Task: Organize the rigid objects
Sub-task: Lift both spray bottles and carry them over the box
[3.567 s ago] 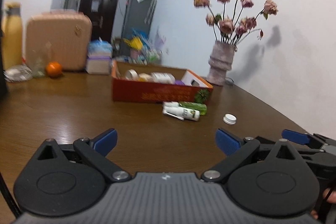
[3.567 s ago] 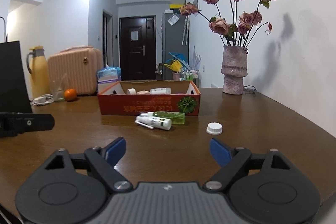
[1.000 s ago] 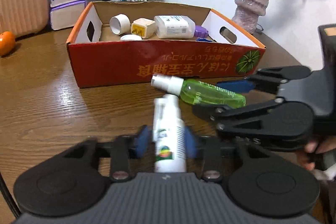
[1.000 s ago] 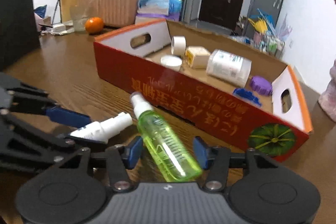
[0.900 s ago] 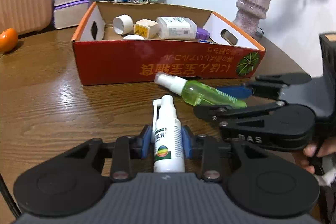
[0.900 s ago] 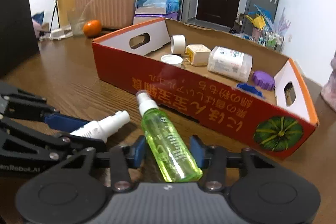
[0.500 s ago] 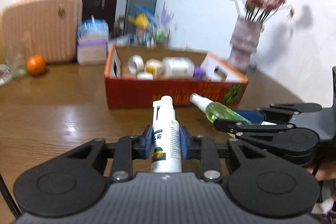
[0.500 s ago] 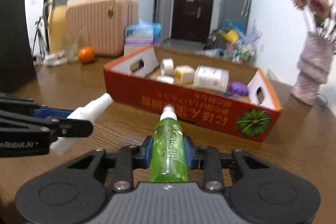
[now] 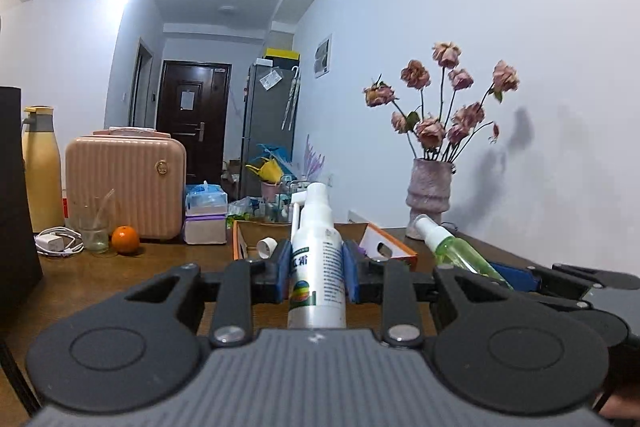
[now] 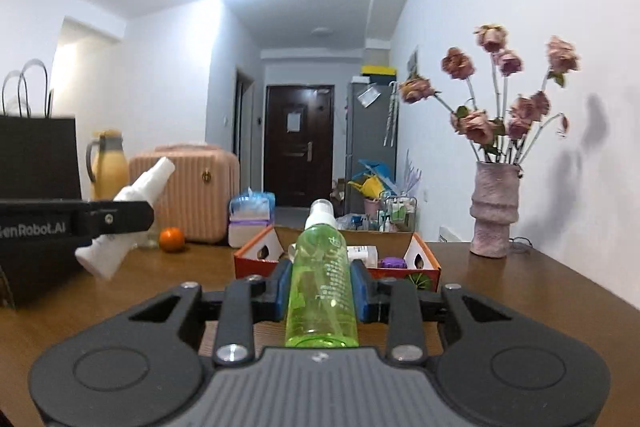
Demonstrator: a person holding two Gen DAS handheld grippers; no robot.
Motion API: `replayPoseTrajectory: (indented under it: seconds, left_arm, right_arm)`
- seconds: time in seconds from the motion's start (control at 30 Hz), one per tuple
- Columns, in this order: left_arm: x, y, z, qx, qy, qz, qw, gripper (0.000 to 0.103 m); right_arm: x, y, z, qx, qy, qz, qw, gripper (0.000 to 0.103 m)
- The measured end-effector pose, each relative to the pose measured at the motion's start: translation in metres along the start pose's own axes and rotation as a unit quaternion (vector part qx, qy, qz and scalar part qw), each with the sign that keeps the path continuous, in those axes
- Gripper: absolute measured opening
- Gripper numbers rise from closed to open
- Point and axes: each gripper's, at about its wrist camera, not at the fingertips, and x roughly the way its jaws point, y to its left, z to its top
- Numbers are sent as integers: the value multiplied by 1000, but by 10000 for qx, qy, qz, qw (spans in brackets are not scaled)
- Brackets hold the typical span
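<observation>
We see our left gripper (image 9: 317, 277) clamped on the white plastic spray bottle (image 9: 317, 267), lifted above the brown wooden table (image 9: 120, 271); our right gripper (image 10: 321, 287) clasps the translucent green spray bottle (image 10: 321, 291) before the orange cardboard box (image 10: 424, 273).

Up close, the left gripper (image 9: 317, 273) is a matte black plastic rig: two rounded housings, each stamped with a shallow circular recess, flank a grey ribbed centre plate. Slim black link arms with triangular cut-outs run forward, pinned by shiny silver screws, and end in blue pads (image 9: 349, 273). The right gripper (image 10: 320, 287) is built the same way: black lobes, grey ribbed plate, silver screws, blue pads (image 10: 283, 285). Seen from the right wrist camera, the left gripper's black side bar carries white lettering that reads "enRobot.AI".
</observation>
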Motion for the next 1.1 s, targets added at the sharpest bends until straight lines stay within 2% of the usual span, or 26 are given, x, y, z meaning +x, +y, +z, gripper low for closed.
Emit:
replayPoseTrajectory:
  seconds: [0.23, 0.37, 0.47, 0.6, 0.73, 0.87, 1.0, 1.1]
  left_arm:
    - [-16, 7, 3, -74, -57, -53, 9999, 27]
    - [-2, 12, 12, -103, -17, -125, 9999, 27]
    - [24, 20, 24, -242, 195, -286, 9991, 27]
    - [80, 36, 48, -503, 581, -497, 9958, 27]
    - [153, 54, 75, -769, 961, -606, 9905, 27]
    - [240, 70, 88, -1191, 1819, -726, 9734, 27]
    - [324, 78, 84, -1224, 2404, -442, 9619, 27]
    - [375, 90, 71, -1297, 2855, -250, 9492, 27]
  right_arm:
    - [-13, -4, 3, 124, -12, -105, 9999, 30]
    - [-6, -10, 12, 141, 18, -112, 9998, 30]
    - [10, -18, 23, 111, 104, -95, 9998, 30]
    - [45, -38, 47, 242, 237, 130, 9993, 30]
    - [105, -58, 76, 246, 477, 292, 9981, 30]
    - [188, -78, 98, 576, 1101, 508, 9910, 30]
    - [268, -90, 104, 889, 1750, 616, 9786, 30]
    - [323, -101, 94, 1209, 2220, 580, 9658, 30]
